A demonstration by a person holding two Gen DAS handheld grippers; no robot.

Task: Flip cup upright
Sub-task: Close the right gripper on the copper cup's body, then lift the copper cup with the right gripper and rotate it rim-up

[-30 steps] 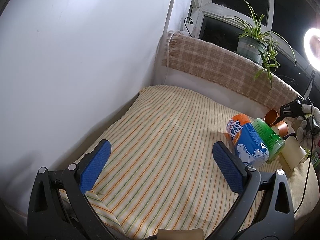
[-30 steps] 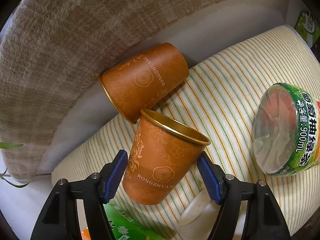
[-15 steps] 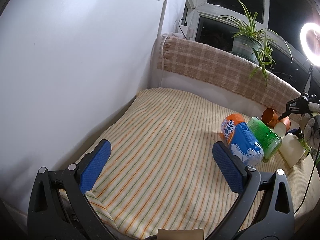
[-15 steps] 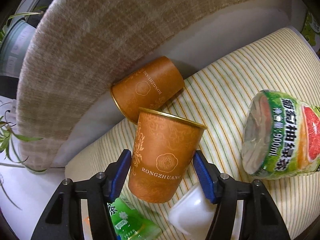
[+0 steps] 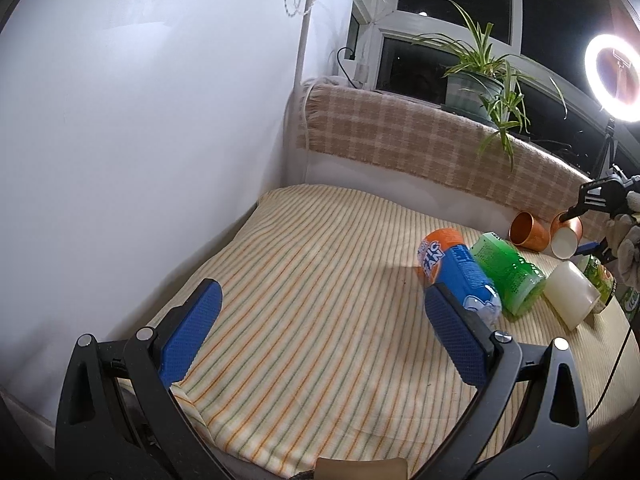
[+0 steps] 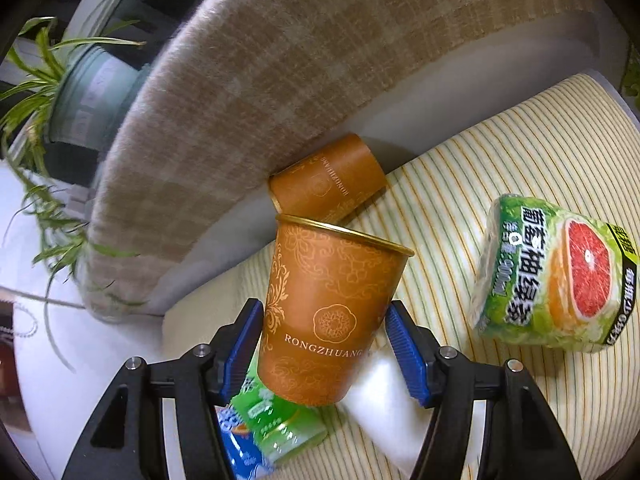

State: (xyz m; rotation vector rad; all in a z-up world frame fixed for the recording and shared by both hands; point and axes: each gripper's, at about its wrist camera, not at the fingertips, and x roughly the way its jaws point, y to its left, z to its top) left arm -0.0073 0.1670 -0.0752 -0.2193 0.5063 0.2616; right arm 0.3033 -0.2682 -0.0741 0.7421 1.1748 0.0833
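Right gripper [image 6: 324, 344] pinches orange cup [image 6: 328, 312], now lifted off striped cloth [image 6: 500, 184] and turned mouth-up versus a second ago; base probably airborne. Left gripper [image 5: 320, 320] spread, idle. Set-down remains.

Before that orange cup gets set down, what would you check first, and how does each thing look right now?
1. Grip: right gripper has the held cup between both blue pads. Ok.
2. Orientation: gold rim on top, base below. Ok.
3. Cup off the bed: its base seems raised above the green bottle. Cannot tell for sure.
4. Landing spot: the green bottle and white cup lie right beneath; striped cover is bare farther off. Not ok here.
5. Second cup lies on its side just behind the rim. Contact cannot tell.
6. Left gripper open, well away. Ok.
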